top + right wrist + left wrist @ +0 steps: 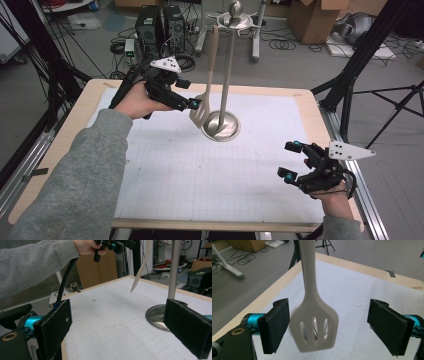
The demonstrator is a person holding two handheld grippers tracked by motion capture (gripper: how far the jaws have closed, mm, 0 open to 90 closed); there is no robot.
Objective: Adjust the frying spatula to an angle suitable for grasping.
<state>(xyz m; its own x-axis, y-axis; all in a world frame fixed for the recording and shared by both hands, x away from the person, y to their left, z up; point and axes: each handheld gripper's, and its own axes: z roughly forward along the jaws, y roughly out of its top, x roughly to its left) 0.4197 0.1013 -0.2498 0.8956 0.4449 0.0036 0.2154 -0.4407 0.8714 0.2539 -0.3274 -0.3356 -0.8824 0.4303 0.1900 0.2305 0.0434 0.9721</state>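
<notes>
Spatula (201, 114), white and slotted, hangs from the hook ring of the steel stand (221, 125), blade low, just at 9 o'clock of the stand's round base, near the bench's (70, 135) far middle. Left gripper (196, 103) sits at the blade's 9 o'clock; its fingers (275, 325) are spread, the blade between them, nearer the left pad, contact unclear. Right gripper (290, 161) hovers at the 4 o'clock corner, well apart, fingers (53, 327) spread, holding nothing.
</notes>
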